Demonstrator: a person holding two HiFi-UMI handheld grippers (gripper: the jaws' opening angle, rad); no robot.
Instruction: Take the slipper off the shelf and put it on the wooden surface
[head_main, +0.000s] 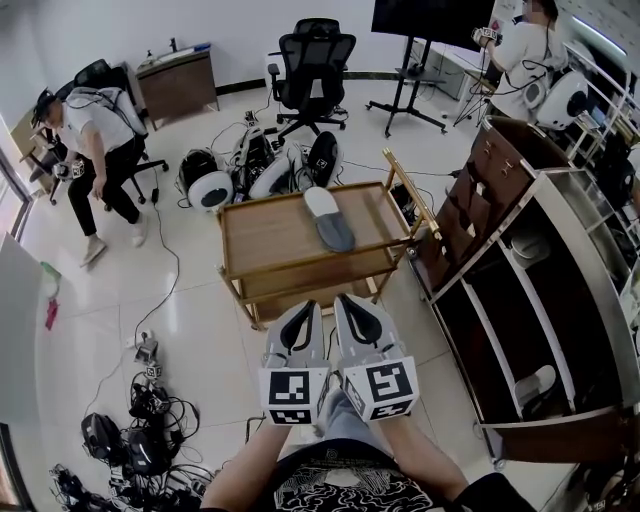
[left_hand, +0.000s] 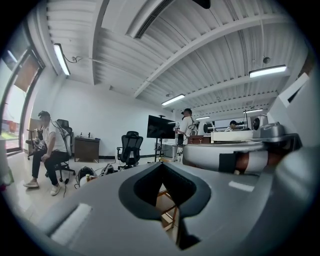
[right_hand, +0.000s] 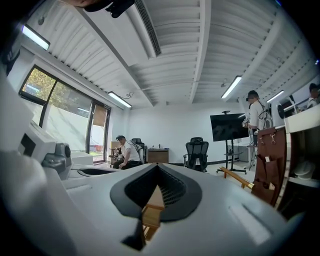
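Wooden cart tray (head_main: 265, 235) (slipper (head_main: 328, 218) inside)

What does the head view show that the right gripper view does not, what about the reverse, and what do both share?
Only the head view: the slipper lying on the table, and cables on the floor. Only the right gripper view: ceiling lights and windows. Both: the table, the seated person, the chair, the screen and the shelf.
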